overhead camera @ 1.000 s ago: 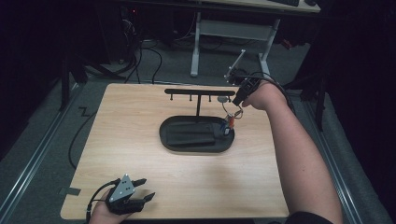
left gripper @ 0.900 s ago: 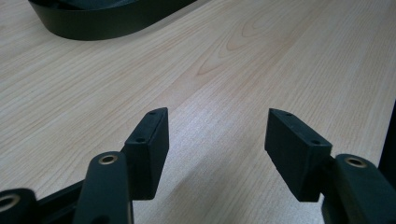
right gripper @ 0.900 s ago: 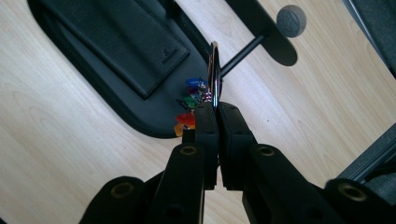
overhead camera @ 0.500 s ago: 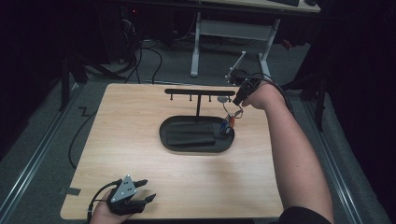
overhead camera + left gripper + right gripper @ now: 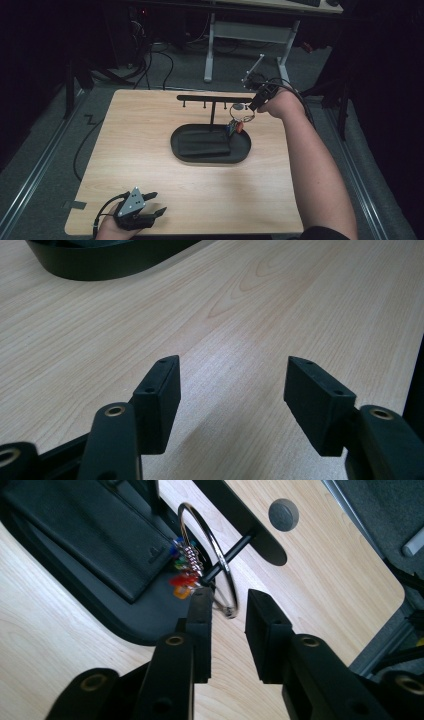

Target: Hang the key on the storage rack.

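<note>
A metal key ring with small coloured tags hangs from the right-end peg of a black T-shaped rack. The rack stands over a black oval tray. In the right gripper view the ring is threaded on the peg, and its lower end sits in the gap at the jaw tips. My right gripper is open, its jaws a little apart and not pressing the ring. My left gripper rests open near the table's front edge, nothing between its jaws.
A flat black pouch lies in the tray. A grey round cap sits in the tabletop by the rack's right end. The light wood table ends just right of the right hand; desk legs and cables stand beyond the far edge.
</note>
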Demonstrator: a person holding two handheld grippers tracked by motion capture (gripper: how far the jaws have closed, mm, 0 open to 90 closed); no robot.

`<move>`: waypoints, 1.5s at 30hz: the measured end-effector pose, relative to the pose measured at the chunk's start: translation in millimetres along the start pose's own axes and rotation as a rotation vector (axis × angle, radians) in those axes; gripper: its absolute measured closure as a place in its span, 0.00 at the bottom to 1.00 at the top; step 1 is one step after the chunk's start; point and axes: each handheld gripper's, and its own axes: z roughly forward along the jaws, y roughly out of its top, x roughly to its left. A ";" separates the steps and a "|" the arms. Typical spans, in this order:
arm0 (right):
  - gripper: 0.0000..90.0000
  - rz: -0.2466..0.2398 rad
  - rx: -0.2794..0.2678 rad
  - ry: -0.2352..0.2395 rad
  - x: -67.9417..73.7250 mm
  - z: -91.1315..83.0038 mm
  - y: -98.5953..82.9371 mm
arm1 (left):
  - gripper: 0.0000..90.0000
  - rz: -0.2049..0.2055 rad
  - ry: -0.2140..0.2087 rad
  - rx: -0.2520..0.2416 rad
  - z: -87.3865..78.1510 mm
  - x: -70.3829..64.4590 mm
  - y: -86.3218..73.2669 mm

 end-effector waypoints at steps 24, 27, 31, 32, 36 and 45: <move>0.35 0.153 -0.220 0.065 36.6 4.1 -85.1 | 0.39 -0.021 0.008 0.001 2.5 -2.6 2.3; 0.34 0.159 -0.242 0.053 39.1 5.6 -93.7 | 0.39 -0.019 0.008 0.006 3.4 -3.1 2.7; 0.32 0.184 -0.268 0.057 43.8 10.4 -104.5 | 0.39 -0.019 0.012 0.010 4.0 -3.1 2.3; 0.32 0.190 -0.277 0.058 45.1 11.8 -107.3 | 0.38 -0.019 0.013 0.010 4.2 -2.9 2.0; 0.30 0.203 -0.306 0.056 51.8 17.2 -120.4 | 0.38 -0.022 0.012 0.012 4.9 -3.1 1.2; 0.23 0.262 -0.356 0.001 67.7 34.5 -150.5 | 0.38 -0.018 0.012 0.017 6.1 -4.4 1.1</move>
